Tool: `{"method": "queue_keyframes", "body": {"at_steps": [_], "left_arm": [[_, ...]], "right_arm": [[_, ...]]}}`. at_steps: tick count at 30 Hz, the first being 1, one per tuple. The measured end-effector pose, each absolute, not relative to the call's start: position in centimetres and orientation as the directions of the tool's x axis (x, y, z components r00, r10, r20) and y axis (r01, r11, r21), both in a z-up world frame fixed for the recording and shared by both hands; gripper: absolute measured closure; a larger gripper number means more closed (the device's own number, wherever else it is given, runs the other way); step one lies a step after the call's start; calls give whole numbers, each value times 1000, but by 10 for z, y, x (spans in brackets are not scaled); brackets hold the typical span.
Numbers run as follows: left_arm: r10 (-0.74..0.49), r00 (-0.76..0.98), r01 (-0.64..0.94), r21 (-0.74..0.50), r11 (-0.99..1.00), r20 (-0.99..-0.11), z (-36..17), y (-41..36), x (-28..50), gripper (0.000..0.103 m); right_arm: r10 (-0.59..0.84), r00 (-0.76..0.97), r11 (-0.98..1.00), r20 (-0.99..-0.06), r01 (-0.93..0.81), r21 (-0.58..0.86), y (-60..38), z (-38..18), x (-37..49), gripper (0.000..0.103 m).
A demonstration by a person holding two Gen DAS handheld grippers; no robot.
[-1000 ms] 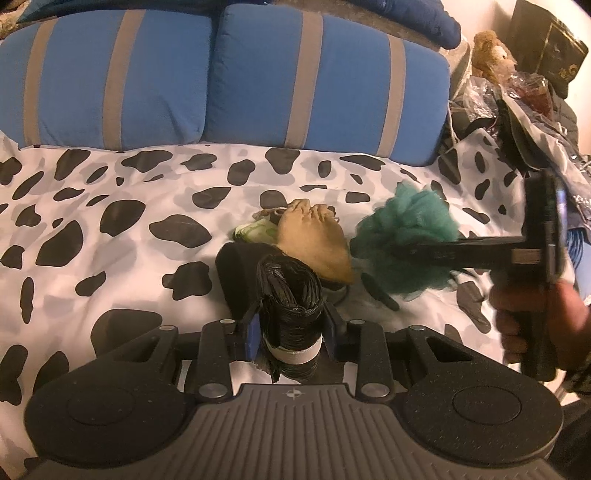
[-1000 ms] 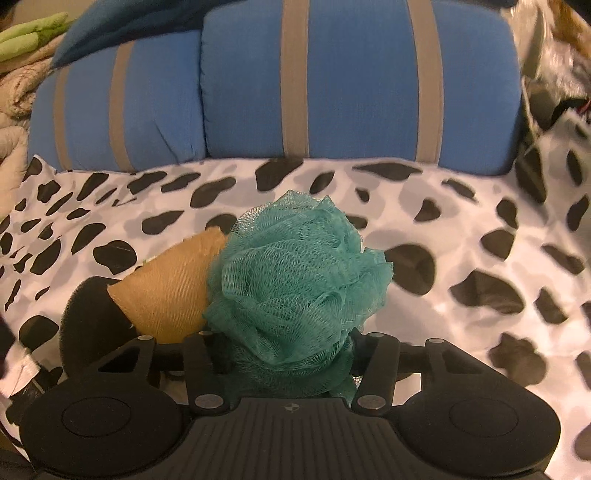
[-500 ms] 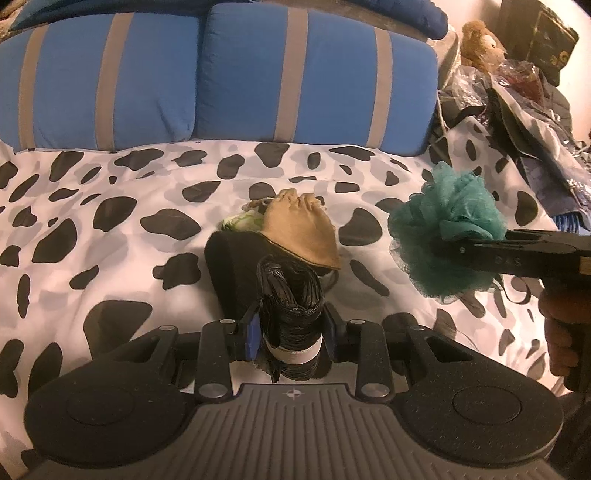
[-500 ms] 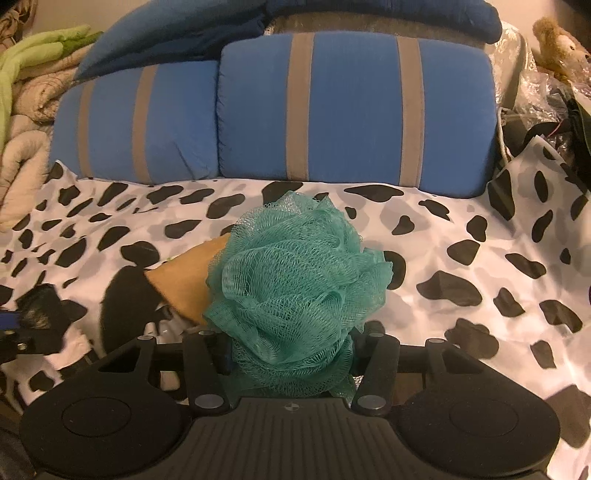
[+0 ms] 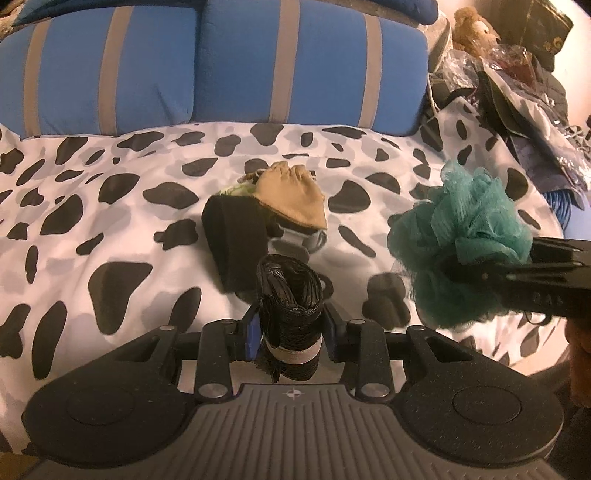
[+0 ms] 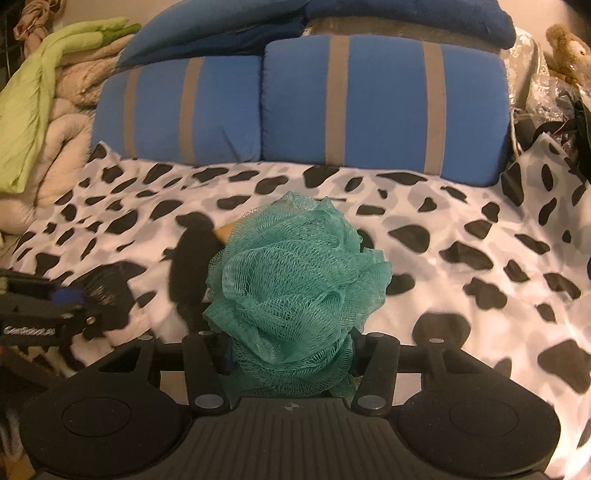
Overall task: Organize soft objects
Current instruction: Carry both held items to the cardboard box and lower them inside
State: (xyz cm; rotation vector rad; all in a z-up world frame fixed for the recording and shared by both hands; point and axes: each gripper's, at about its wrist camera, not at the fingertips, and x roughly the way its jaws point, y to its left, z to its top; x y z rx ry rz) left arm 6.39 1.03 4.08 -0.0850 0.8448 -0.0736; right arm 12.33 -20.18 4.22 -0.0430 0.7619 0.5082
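Observation:
My left gripper (image 5: 290,325) is shut on a black roll of plastic bags (image 5: 290,295) with a pale band, held above the spotted bedcover (image 5: 110,206). My right gripper (image 6: 291,350) is shut on a teal mesh bath pouf (image 6: 295,280); the pouf (image 5: 461,236) also shows at the right of the left wrist view, lifted off the bed. On the cover ahead lie a tan drawstring pouch (image 5: 295,199), a black soft item (image 5: 232,243) under it and a bit of green-white cloth (image 5: 236,190). The pouf hides most of the pouch in the right wrist view.
Two blue pillows with grey stripes (image 5: 229,70) line the far edge of the bed. Bags, clothes and a brown plush toy (image 5: 472,29) are heaped at the right. Folded beige and green blankets (image 6: 48,92) lie at the left. A hand (image 5: 580,354) grips the right tool.
The right gripper has carried the teal pouf up and away from the pile, towards the right. The left gripper with the black roll has drawn back a little from the pile.

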Motion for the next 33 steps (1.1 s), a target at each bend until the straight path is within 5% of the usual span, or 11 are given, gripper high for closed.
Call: {"method": "queue_keyframes", "body": {"at_steps": [33], "left_arm": [[-170,426,45,-166,985,-889,9,-9,6,70]], "right_arm": [[364,237,845,-901,-490,213,-172,6,34,44]]}}
